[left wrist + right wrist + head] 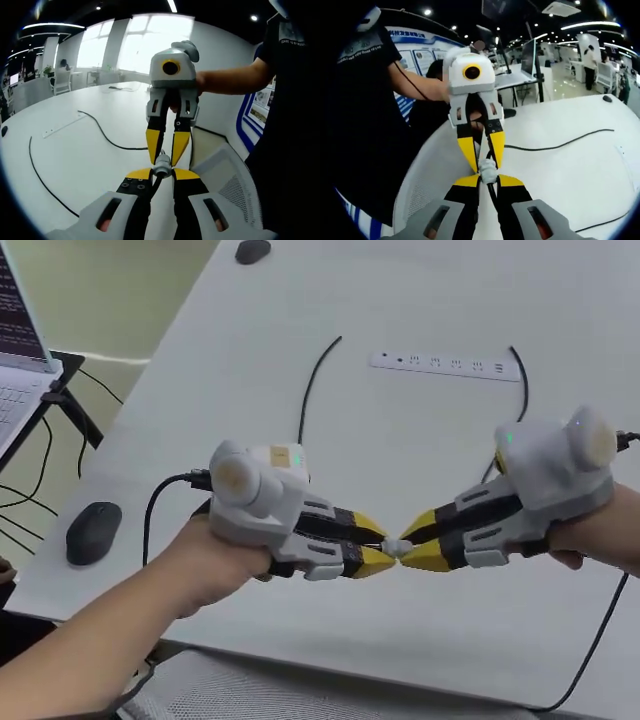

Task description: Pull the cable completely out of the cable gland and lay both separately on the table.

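Head view: two tools clamp tip to tip on one cable gland (398, 548), nearer the person than the power strip (445, 364).
The left tool (385, 545) and right tool (412, 545) are both clenched on the gland, held above the bench (400, 450). The black cable (492, 192) runs back between the right tool's jaws. One lead (312, 385) curves left of the strip and a second lead (520, 375) loops past its right end. Two mice: one mouse (252, 250) beyond the strip, the other mouse (93, 532) far left. One laptop (15, 350) stands further left.
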`<state>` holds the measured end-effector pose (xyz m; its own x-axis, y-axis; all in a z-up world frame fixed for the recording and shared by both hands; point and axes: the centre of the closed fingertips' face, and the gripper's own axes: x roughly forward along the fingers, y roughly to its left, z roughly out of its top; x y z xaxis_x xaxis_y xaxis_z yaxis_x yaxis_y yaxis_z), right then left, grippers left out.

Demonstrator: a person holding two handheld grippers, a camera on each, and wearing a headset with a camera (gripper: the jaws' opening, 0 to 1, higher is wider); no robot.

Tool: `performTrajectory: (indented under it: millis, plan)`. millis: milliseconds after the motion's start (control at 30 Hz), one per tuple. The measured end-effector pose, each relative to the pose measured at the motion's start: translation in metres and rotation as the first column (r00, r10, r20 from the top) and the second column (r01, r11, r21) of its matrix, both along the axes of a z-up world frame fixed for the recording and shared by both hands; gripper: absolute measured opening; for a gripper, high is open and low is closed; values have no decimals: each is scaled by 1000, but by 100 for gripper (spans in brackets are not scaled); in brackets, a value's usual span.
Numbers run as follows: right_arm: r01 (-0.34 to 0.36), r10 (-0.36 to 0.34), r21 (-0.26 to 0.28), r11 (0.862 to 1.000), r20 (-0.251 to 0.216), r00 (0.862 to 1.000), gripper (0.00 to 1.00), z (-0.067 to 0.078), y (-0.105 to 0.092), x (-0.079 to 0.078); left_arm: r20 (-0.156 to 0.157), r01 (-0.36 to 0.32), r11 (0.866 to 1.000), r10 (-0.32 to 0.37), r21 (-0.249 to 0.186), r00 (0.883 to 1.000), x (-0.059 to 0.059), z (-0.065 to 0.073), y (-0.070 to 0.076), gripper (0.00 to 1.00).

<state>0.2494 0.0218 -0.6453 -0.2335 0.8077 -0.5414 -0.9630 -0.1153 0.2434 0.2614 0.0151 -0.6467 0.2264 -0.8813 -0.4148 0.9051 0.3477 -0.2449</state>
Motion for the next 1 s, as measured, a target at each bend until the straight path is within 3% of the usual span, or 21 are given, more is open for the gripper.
performTrajectory:
  millis: [67,133,233,333,400,467,533,767,833,1000]
  plan:
    - [-6,6,-3,1000,32,999,7,0,0,-1,-7,-4,1000,4,-1,1000,-1,0,0,15]
    - [-12,13,-3,1000,99,995,7,-1,1,1,-8,-7,1000,7,2,1000,-1,0,1,15]
    - [-36,39,-16,999,220,975,7,-3,2,1,-16,-15,1000,15,4,1000,-1,-1,2,15]
    - [-34,37,-15,999,281,959,7,-3,4,0,-31,-26,1000,26,-5,999,0,-2,4,15]
    - [-29,29,-4,1000,343,939,8,0,5,3,-33,-35,999,34,-15,999,1,0,5,15]
    - [-25,22,3,1000,376,926,8,1,4,4,-46,-43,999,41,-31,998,2,2,6,15]
    - [-29,29,-6,1000,446,895,8,2,3,8,-45,-50,998,48,-37,998,3,4,6,15]
    - [-48,56,-30,998,518,853,8,-2,2,6,-49,-47,998,45,-35,998,3,3,4,15]
    - [-44,53,-30,999,530,847,8,-2,2,8,-48,-47,998,45,-34,998,3,2,4,15]
    - [-31,39,-23,999,532,846,8,-1,1,9,-39,-44,998,43,-34,998,4,2,4,15]
